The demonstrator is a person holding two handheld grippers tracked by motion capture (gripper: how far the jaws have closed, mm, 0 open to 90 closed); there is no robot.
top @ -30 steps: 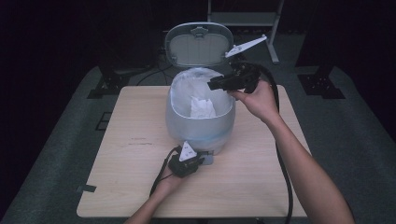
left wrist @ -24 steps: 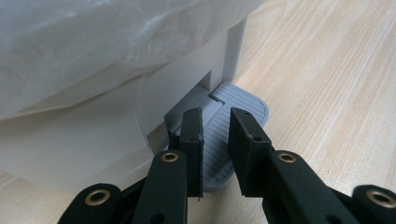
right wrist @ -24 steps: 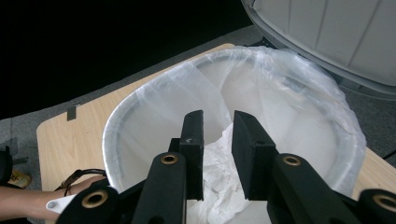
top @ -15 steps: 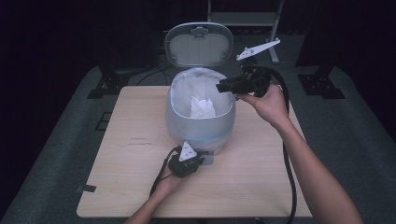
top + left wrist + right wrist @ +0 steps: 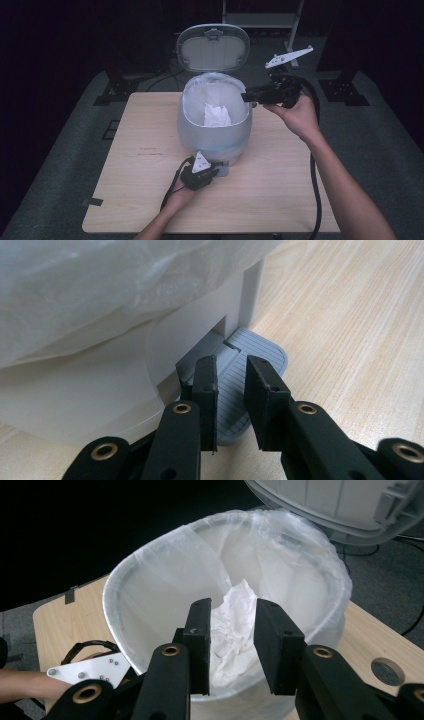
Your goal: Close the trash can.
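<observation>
Pedal bin, round grey plastic, stands mid-desk nearer the far edge, lid tipped up and back, ribbed underside showing. Thin clear bag lines it, folded over the rim, crinkly and glossy. Crumpled white paper lies inside, well below the rim; in the right gripper view it sits beyond the gap of the jaws, paper not touched.

Grey pedal, flat, ribbed, rounded corners, sticks out of the bin's foot on the near side. Left gripper rests on it; in the left gripper view its black jaws point down onto the pedal, drawn as near together as they go, a narrow gap between, nothing pinched.

Right gripper is held in the air over the bin's right rim, level, aimed left. Its jaws have just been opening, nothing between them, pads apart. Grey three-cornered plate rides above it, black cable trails down the right side of the desk.

Desk: pale wood grain, smooth, rounded corners, small black tape piece at the near left corner. Dark floor around it.
</observation>
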